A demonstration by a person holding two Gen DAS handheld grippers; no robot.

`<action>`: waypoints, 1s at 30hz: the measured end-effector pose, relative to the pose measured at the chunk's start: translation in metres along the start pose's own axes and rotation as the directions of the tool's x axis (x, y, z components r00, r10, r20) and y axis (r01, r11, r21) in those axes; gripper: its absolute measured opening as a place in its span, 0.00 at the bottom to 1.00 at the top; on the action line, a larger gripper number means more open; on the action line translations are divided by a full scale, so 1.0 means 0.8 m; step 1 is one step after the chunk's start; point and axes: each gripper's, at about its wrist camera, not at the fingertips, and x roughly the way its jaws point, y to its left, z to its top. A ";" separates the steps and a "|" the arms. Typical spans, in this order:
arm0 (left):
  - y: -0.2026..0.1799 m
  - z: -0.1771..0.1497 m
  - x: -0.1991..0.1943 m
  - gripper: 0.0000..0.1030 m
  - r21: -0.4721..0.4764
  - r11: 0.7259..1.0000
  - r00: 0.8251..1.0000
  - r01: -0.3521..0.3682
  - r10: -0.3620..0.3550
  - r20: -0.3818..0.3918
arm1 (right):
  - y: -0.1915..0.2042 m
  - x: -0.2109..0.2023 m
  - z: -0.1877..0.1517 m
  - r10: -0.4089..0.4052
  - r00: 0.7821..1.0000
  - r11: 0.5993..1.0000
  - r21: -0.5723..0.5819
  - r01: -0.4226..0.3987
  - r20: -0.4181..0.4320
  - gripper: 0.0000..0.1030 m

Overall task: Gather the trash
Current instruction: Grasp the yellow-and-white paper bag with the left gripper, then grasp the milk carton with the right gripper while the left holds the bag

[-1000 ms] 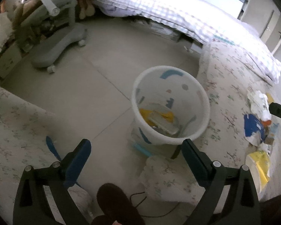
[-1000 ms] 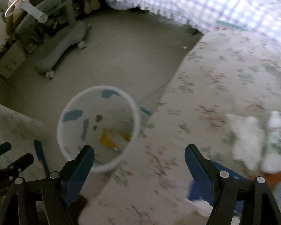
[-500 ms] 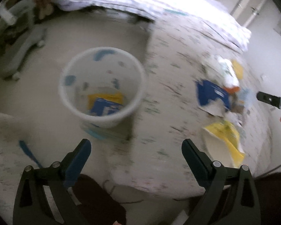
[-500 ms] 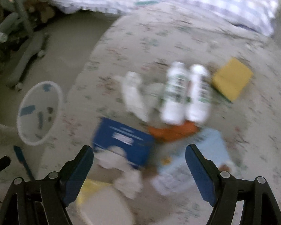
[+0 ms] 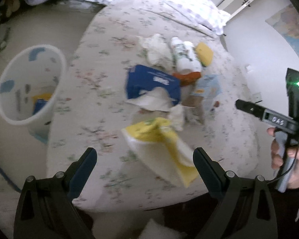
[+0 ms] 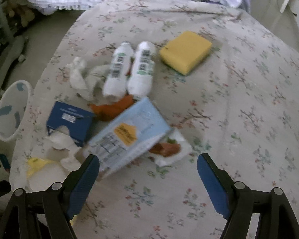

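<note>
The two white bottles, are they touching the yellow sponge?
Apart. The right wrist view shows the two white bottles lying side by side, with a strip of flowered bedspread showing between them and the yellow sponge.

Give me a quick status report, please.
Left gripper open, empty. Right gripper open, empty. Trash pile on bed; bin beside it. Nothing blocking.

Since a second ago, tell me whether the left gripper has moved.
Yes. The left gripper has swung from above the white trash bin over to the flowered bed; the bin now sits at its view's left edge and the yellow wrapper lies ahead.
</note>
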 end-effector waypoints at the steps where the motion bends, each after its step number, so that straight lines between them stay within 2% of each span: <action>1: -0.004 0.002 0.003 0.92 -0.004 1.000 1.000 0.016 -0.016 -0.002 | -0.005 0.001 -0.002 -0.001 1.000 1.000 0.008 0.001 -0.003 0.82; 6: -0.024 0.006 0.026 0.74 -0.013 0.997 0.996 0.079 -0.079 -0.038 | -0.029 0.001 -0.008 -0.007 1.000 0.999 0.042 0.008 -0.008 0.82; 8: -0.030 0.006 0.036 0.60 -0.011 0.997 0.995 0.081 -0.081 -0.056 | -0.037 0.001 -0.010 -0.009 1.000 0.999 0.053 0.010 -0.008 0.82; 10: -0.036 0.006 0.046 0.37 -0.003 0.997 0.994 0.071 -0.071 -0.079 | -0.046 0.001 -0.013 -0.013 1.000 0.998 0.065 0.013 -0.008 0.82; 12: -0.037 0.004 0.051 0.20 0.004 0.998 0.995 0.060 -0.060 -0.081 | -0.054 0.001 -0.015 -0.014 1.000 0.997 0.079 0.015 -0.010 0.82; 14: -0.040 0.005 0.050 0.09 0.013 0.998 0.996 0.065 -0.064 -0.067 | -0.063 0.002 -0.017 -0.014 1.000 0.995 0.094 0.015 -0.011 0.82; 21: -0.039 0.014 0.003 0.09 0.069 0.996 0.996 0.058 -0.062 0.056 | -0.070 0.006 -0.015 0.023 1.000 0.990 0.138 -0.020 -0.020 0.82; 25: -0.022 0.020 -0.020 0.09 0.051 0.997 0.993 0.050 -0.055 0.109 | -0.055 0.009 -0.008 0.048 0.999 0.990 0.135 -0.045 -0.020 0.82; 30: 0.001 0.024 -0.033 0.09 0.011 0.999 0.990 0.046 -0.048 0.134 | -0.029 0.020 0.000 0.083 0.996 0.988 0.131 -0.079 -0.033 0.82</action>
